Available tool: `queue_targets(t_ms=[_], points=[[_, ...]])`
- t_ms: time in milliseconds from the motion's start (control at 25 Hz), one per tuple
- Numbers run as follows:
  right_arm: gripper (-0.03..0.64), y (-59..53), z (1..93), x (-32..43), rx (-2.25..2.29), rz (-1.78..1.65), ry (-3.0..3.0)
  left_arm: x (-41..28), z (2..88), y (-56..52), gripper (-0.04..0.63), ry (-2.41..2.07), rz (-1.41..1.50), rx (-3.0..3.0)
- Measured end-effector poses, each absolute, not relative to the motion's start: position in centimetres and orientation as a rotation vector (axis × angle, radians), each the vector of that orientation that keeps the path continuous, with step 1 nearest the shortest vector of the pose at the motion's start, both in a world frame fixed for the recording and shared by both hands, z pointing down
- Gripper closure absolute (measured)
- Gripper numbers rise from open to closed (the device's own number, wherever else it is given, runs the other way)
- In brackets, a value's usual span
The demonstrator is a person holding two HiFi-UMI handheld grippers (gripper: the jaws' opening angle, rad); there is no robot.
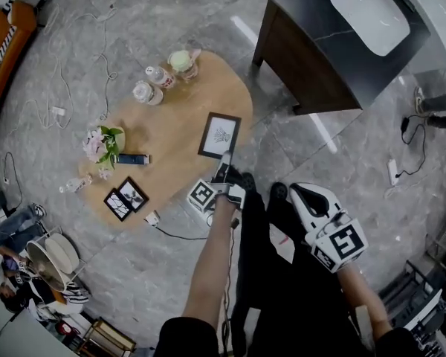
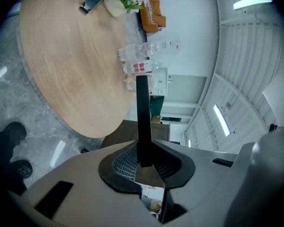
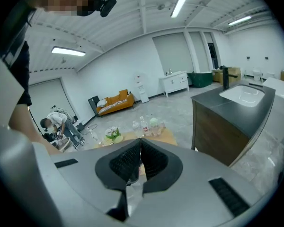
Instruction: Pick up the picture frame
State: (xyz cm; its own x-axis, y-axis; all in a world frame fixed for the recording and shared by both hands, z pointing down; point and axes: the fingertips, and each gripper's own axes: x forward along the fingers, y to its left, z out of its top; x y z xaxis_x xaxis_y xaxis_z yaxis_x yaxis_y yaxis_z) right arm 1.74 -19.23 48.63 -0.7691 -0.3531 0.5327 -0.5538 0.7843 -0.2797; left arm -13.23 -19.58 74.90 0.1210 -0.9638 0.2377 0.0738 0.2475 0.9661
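The black picture frame [image 1: 220, 134] with a white mat and a small plant print is gripped at its lower edge by my left gripper [image 1: 224, 160], above the right end of the oval wooden table [image 1: 178, 117]. In the left gripper view the frame [image 2: 142, 117] stands edge-on between the pads, which press on it, and the tabletop [image 2: 71, 65] lies well beyond it. My right gripper [image 1: 296, 191] hangs to the right of the table over the floor. Its jaws [image 3: 140, 150] meet with nothing between them.
On the table stand plastic bottles [image 1: 154, 82], a pot of pink flowers [image 1: 100, 142], a dark flat device [image 1: 132, 158] and two small black frames [image 1: 125, 198]. A dark cabinet with a white basin [image 1: 323, 47] stands at the upper right. A cable [image 1: 182, 236] trails on the floor.
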Motion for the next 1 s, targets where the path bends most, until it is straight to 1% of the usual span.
queue_targets(t_ms=[320, 560, 1000], points=[[0.604, -19.2, 43.2, 1.1, 0.665, 0.474, -2.628, -10.8, 62.3, -19.9, 0.519, -1.045, -1.104, 1.1], [0.603, -20.0, 39.6, 1.5, 0.713, 0.428, -2.713, -8.4, 53.1, -19.9, 0.518, -1.027, -1.106, 1.257], [0.604, -20.9, 33.6, 1.1, 0.695, 0.343, -2.85, -8.9, 39.5, -18.7, 0.518, -1.104, -1.183, 1.354]])
